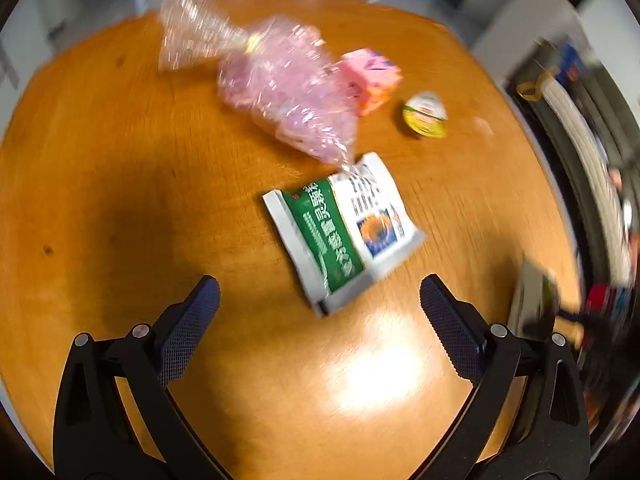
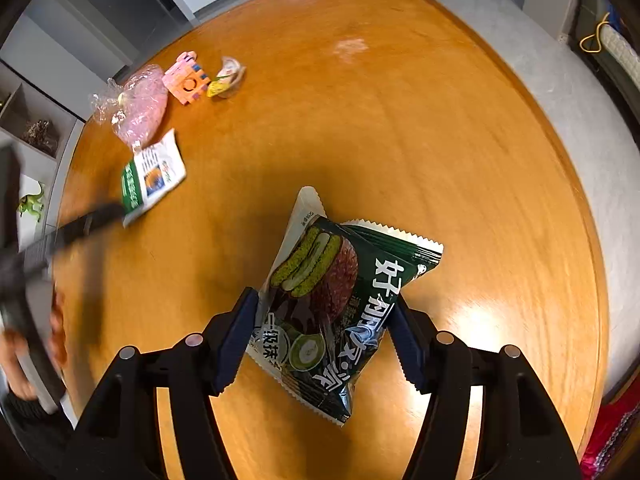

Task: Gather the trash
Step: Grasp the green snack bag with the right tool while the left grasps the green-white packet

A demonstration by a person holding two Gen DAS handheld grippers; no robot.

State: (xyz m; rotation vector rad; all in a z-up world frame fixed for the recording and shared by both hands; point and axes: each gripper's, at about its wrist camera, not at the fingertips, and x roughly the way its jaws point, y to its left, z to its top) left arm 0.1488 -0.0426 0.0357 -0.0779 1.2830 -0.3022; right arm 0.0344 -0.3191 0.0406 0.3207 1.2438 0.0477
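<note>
Right wrist view: right gripper (image 2: 324,328) at lower centre of the frame, pads pinching a dark green snack packet (image 2: 332,312) from both sides, packet lifted slightly tilted above the round wooden table (image 2: 400,128). Upper left of the same frame: green-and-white sachet (image 2: 154,176), pink cellophane bag (image 2: 138,106), pink toy block (image 2: 188,80) and small yellow-rimmed cup (image 2: 228,78), all lying on the tabletop in a loose row. Far left edge: blurred left gripper (image 2: 96,220) held by a hand (image 2: 24,356), tip just beside the sachet.

Left wrist view: left gripper (image 1: 320,304) spread wide, nothing between the pads, hanging over the table (image 1: 120,160). Sachet (image 1: 344,232) at frame centre, just above the finger gap, apart from both pads. Cellophane bag (image 1: 288,88) above it, one corner touching the sachet; block (image 1: 372,76) and cup (image 1: 426,114) at upper right.
</note>
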